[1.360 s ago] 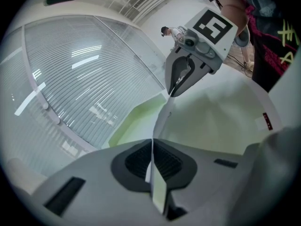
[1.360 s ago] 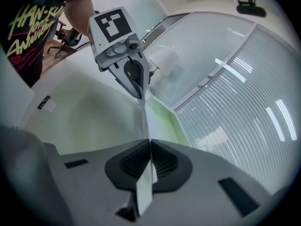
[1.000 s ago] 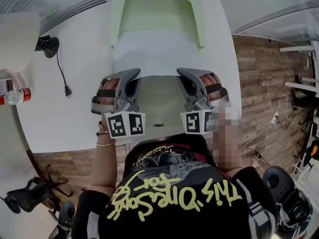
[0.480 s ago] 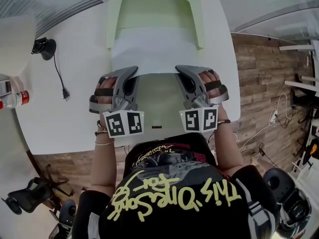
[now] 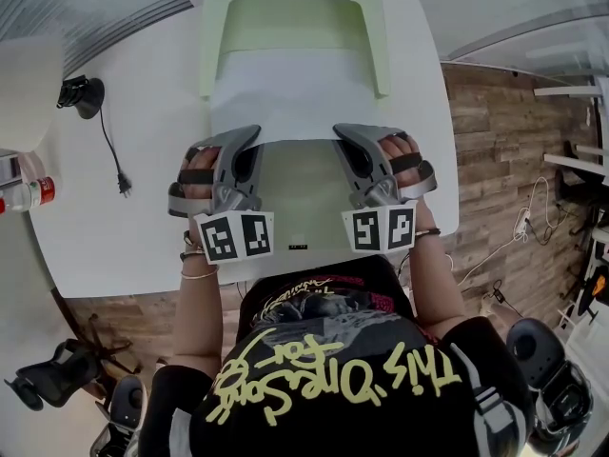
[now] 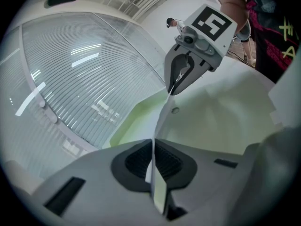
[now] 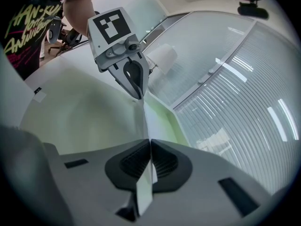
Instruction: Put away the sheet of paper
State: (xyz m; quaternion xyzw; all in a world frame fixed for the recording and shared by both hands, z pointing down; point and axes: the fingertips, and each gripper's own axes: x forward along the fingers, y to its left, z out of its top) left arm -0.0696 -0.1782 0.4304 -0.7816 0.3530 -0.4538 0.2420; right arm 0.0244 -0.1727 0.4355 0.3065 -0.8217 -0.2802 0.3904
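A white sheet of paper [image 5: 290, 93] is stretched between both grippers above a pale green open folder [image 5: 295, 22] on the white table [image 5: 124, 227]. My left gripper [image 5: 250, 133] is shut on the sheet's near left corner. My right gripper [image 5: 340, 129] is shut on the near right corner. In the left gripper view the paper's edge [image 6: 160, 119] runs from my closed jaws [image 6: 153, 142] across to the right gripper [image 6: 175, 89]. The right gripper view mirrors this, with the paper [image 7: 143, 119] pinched in the jaws [image 7: 150, 145] and the left gripper [image 7: 139, 95] opposite. The sheet's far edge lies over the folder's far half.
A black cable with plug [image 5: 119, 165] and a black adapter [image 5: 72, 91] lie on the table's left part. A bottle with a red cap [image 5: 29, 194] stands at the left edge. Wooden floor and office chairs [image 5: 552, 379] surround the table.
Both grippers keep their grip and barely move. The sheet's far edge sits slightly farther over the green folder than one second ago.
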